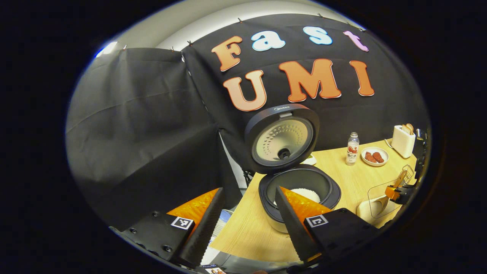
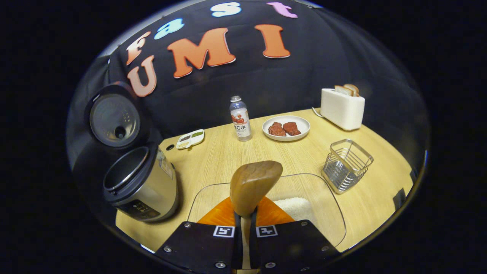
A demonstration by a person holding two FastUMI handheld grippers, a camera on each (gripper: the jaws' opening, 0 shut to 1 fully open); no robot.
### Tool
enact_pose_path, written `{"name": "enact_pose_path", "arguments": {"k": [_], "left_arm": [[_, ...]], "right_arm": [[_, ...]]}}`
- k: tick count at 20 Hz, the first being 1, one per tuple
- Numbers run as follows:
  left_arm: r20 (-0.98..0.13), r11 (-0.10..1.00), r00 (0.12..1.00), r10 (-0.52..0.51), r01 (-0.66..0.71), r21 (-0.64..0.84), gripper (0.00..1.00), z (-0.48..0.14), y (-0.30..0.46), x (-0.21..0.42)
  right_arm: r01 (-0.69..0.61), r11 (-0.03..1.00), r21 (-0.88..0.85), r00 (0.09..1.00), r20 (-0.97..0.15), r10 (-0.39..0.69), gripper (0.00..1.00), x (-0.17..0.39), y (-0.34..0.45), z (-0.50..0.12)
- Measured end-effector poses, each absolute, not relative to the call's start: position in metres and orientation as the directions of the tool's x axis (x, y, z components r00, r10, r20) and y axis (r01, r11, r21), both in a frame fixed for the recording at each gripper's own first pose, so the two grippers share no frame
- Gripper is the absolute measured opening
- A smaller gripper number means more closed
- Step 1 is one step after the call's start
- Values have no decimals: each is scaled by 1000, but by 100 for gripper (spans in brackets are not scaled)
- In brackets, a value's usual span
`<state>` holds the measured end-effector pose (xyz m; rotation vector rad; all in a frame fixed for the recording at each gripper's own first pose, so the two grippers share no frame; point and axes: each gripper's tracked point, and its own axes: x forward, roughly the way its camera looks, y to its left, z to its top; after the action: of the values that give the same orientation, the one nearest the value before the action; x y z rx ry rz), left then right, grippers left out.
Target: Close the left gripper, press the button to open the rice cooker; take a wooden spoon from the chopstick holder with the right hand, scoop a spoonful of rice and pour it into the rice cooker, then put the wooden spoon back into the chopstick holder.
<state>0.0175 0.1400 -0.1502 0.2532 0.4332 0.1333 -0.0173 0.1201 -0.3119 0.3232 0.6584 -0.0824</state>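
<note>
The rice cooker (image 1: 300, 190) stands open on the wooden table, its lid (image 1: 281, 139) tipped up and white rice in its pot. My left gripper (image 1: 248, 190) hangs open in front of it, holding nothing. My right gripper (image 2: 245, 219) is shut on the handle of the wooden spoon (image 2: 255, 186), whose bowl shows bare wood and points up and forward. Under the spoon lies a clear container (image 2: 331, 213) with white rice (image 2: 296, 207) in it. The wire chopstick holder (image 2: 347, 163) stands to the right of the container. The cooker (image 2: 140, 186) is at the left in the right gripper view.
At the back of the table are a small bottle (image 2: 240, 118), a white plate with red-brown pieces (image 2: 286, 128), a white toaster with bread (image 2: 342, 106) and a small flat dish (image 2: 190, 139). Black cloth walls close the booth behind. In the left gripper view the table's edge (image 1: 236, 228) runs under my fingers.
</note>
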Motion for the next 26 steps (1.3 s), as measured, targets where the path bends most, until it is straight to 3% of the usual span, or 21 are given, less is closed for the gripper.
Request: {"name": "enact_pose_path", "arguments": {"k": [11, 26], "left_arm": [[-420, 964, 899, 120, -4, 267, 92, -157, 118, 26], [-447, 974, 893, 51, 54, 220, 92, -167, 60, 17]], "right_arm": [[310, 809, 500, 750, -651, 116, 6, -15, 123, -316], [311, 648, 695, 701, -628, 337, 6, -16, 116, -323]]}}
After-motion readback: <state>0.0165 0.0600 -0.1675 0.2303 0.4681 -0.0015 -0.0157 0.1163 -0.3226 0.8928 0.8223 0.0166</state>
